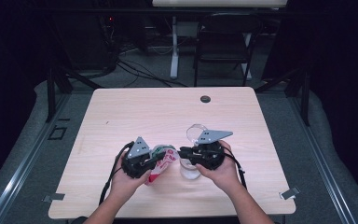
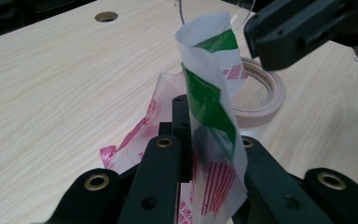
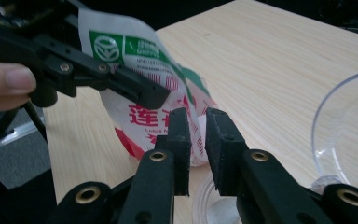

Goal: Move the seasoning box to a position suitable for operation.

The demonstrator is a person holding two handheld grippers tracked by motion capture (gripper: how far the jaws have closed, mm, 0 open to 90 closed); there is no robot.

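Two grippers meet at the packet (image 1: 162, 163) — left gripper (image 1: 154, 160) clamps it upright above the table (image 1: 121, 116), prob. to steady it for tearing. Right gripper (image 1: 184, 152) sits w/ jaws slightly apart beside its edge, gripping nothing — clear cup (image 1: 189, 169) just below, ready for pouring.

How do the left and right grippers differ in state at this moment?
The left gripper has its jaws clamped on the printed plastic bag; the right gripper holds nothing, its jaws parted by a narrow gap just short of the bag. The left gripper lies beside the tape roll, the right over the clear cup. Both have black jaws.
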